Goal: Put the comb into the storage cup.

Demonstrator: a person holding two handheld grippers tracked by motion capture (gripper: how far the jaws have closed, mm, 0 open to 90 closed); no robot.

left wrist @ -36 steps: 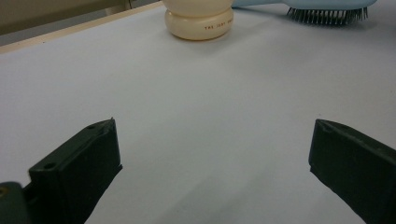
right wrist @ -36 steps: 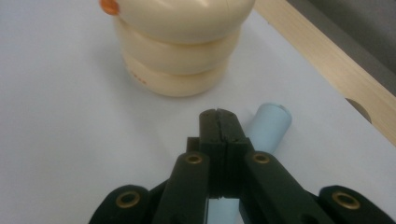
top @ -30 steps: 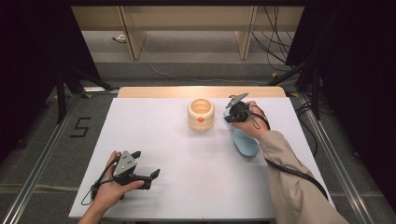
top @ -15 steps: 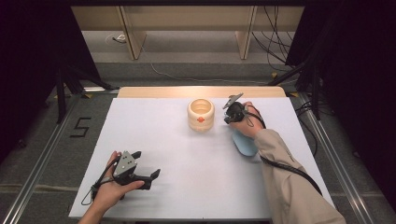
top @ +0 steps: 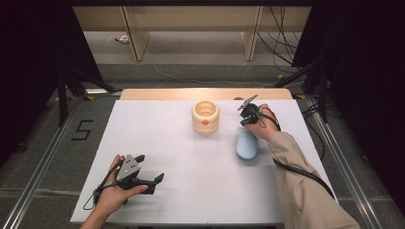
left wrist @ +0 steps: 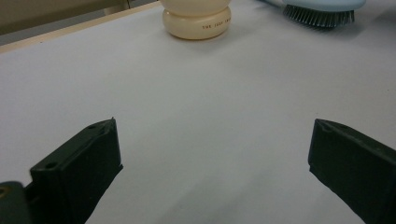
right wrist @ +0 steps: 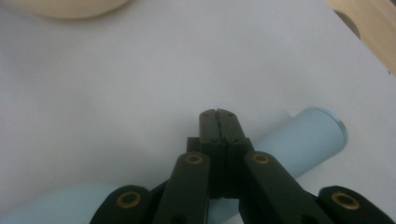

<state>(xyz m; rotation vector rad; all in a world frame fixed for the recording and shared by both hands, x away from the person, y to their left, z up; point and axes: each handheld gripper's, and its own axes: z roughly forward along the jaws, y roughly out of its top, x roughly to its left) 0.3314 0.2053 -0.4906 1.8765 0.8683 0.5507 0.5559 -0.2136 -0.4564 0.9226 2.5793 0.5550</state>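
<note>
Here the brush (top: 247, 144) lies bristles down on the table (top: 191, 191), right of the cup (top: 205, 117). The right gripper (top: 248, 114), jaws pressed together and empty, hangs over its handle. The left gripper (top: 143, 177) rests near-left, jaws spread. The brush looks light, stiff and smooth; the handle seems the best hold.

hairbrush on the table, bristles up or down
Down. The hairbrush lies with its bristles against the table and its blue back up, handle under the right gripper.
</note>
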